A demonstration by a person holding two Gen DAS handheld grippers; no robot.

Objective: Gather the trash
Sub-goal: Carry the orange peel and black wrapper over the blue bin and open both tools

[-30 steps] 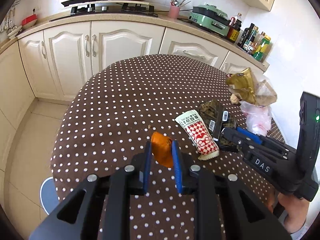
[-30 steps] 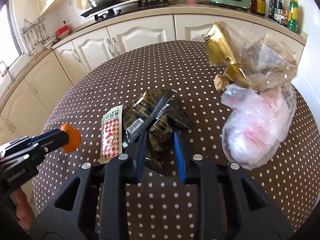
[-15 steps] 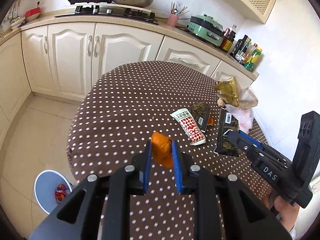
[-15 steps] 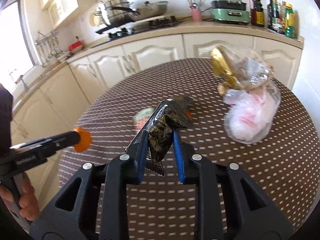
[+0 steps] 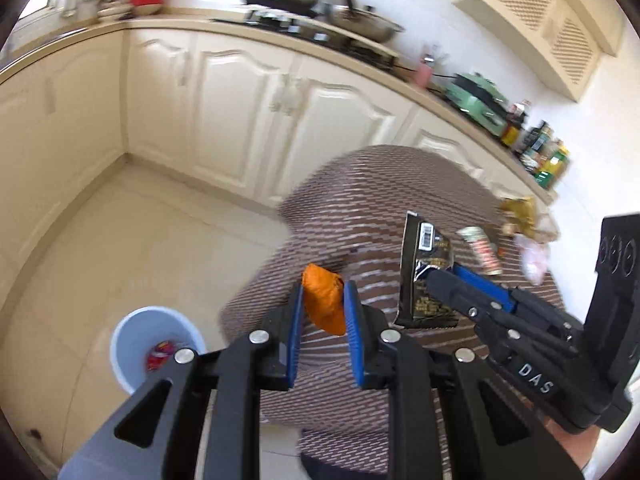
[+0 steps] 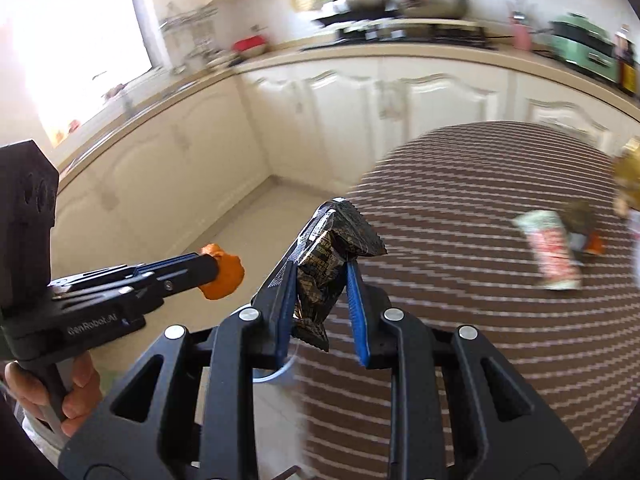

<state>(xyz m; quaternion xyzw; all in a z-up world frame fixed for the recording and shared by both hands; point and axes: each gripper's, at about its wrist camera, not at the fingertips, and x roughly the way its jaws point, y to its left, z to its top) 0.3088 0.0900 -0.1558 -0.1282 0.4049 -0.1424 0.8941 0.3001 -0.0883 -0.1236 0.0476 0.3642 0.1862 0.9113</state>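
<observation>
Trash fills both my tools: my left gripper (image 5: 322, 308) pinches an orange peel (image 5: 323, 298), my right gripper (image 6: 320, 280) clamps a crumpled black wrapper (image 6: 326, 256). The pale blue bin (image 5: 132, 332) sits on the floor, down-left of the table (image 5: 360, 200), nearer my left hand.

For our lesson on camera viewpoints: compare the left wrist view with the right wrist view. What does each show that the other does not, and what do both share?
Only the left wrist view shows the pale blue bin on the floor, with a wrapper inside.

Only the right wrist view shows the bright window and the hand gripping the left tool.

Both show the left tongs shut on orange trash, the right tongs shut on a black wrapper, the dotted table and the red-and-white packet.
</observation>
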